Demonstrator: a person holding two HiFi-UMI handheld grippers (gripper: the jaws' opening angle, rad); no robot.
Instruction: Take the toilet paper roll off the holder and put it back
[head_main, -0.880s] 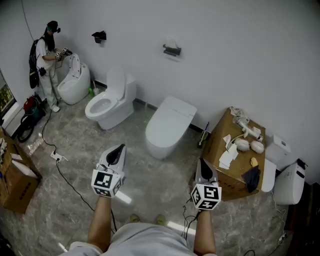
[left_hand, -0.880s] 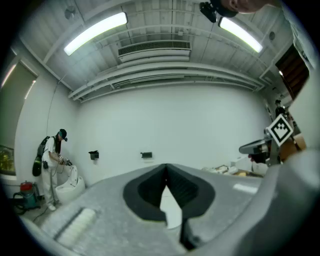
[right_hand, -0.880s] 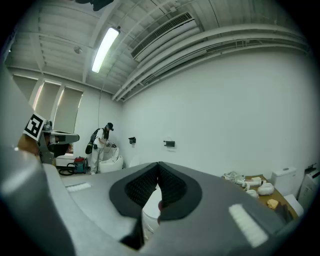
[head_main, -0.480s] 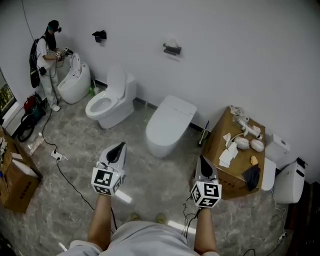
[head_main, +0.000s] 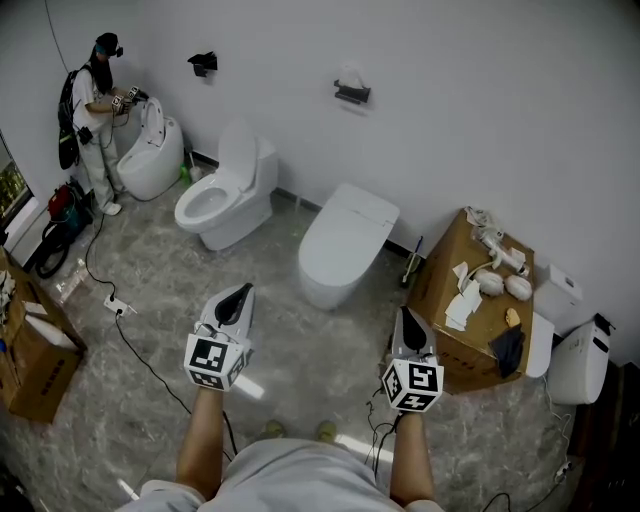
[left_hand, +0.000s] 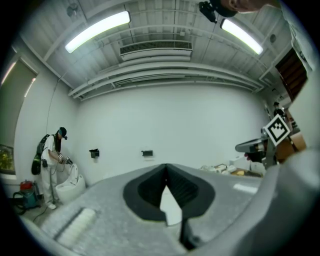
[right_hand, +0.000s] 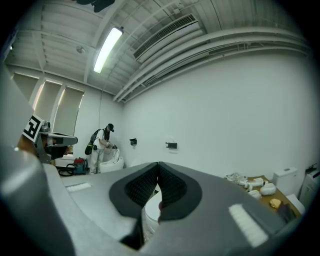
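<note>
Since the earlier frames, the far wall and the toilets are sliding slightly up and to the right in the head view, while both grippers are keeping their places low in the frame. I am seeing the left gripper (left_hand: 166, 169) with its jaws fully together, tips meeting and nothing caught between them. Only the white of a toilet far beyond is showing through the gap behind the tips. The right gripper (right_hand: 158, 166) is showing the same: jaws closed tip to tip and gripping nothing. Both are pointing level toward the far wall (head_main: 480, 100), side by side and well apart from each other, over the grey marbled floor (head_main: 300, 350).

The toilet paper roll (head_main: 349, 79) is sitting on its black holder (head_main: 352, 95) on the far wall, well away from both grippers. It is hanging above the closed toilet (head_main: 345, 240), which is standing just beyond the grippers. Left of that, an open toilet (head_main: 225, 195) is standing with its lid up. At the far left a person (head_main: 92, 110) is standing at a third toilet (head_main: 152, 155). To the right, a cardboard box (head_main: 438, 285) is carrying white fittings and paper scraps. A black cable (head_main: 145, 366) is trailing across the floor at the near left.
</note>
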